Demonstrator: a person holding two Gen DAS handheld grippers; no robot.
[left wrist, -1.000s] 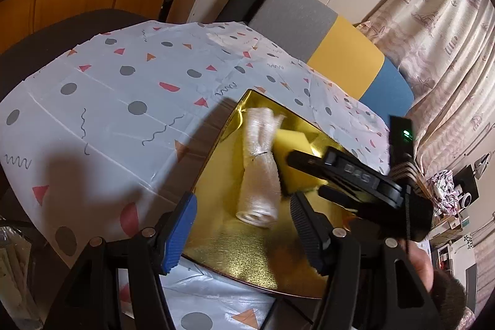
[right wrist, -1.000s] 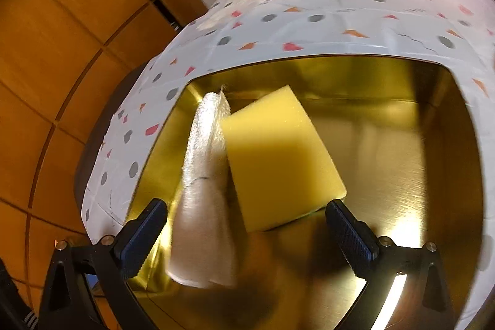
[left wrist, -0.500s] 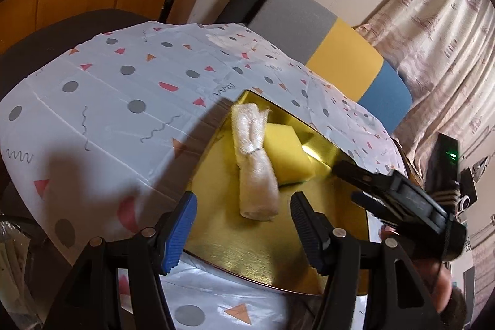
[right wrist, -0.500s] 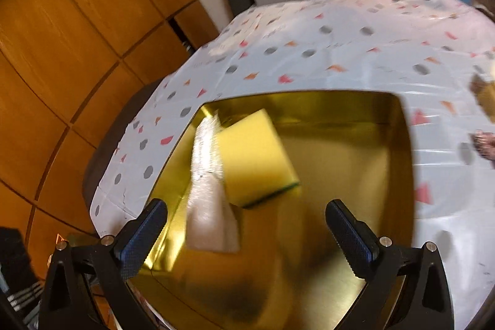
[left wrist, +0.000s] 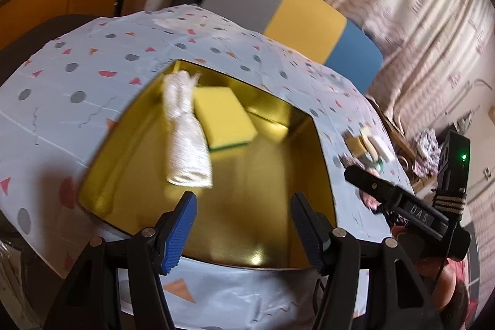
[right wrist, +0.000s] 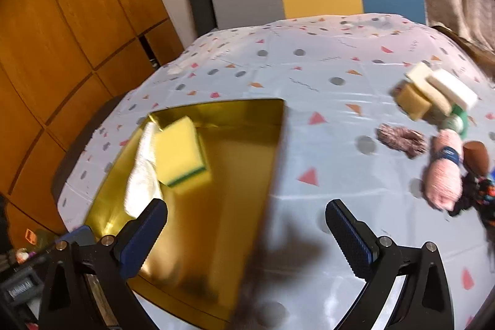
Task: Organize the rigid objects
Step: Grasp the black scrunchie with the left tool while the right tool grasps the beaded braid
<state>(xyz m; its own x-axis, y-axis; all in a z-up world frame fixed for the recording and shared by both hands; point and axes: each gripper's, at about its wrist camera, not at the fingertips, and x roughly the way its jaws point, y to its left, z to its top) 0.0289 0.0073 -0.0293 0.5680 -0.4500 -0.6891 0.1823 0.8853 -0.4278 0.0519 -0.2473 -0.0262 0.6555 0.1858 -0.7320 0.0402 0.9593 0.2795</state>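
Sponge [right wrist: 178,150] and rolled cloth [left wrist: 185,141] already lie in our gold tray [left wrist: 272,190]. Both grippers, left [left wrist: 243,225] and right [right wrist: 246,232], hang empty with fingers apart; we judge the blocks [right wrist: 433,92] and yarn [right wrist: 444,172] on the tablecloth [right wrist: 309,76] remain.

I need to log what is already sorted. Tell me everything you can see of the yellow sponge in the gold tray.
The yellow sponge is a rectangular foam block with a thin dark green scouring layer underneath. It looks soft, clean and intact. It lies flat, yellow face up, in the far left part of the gold tray, its long side against the rolled white cloth. Neither claw touches it.
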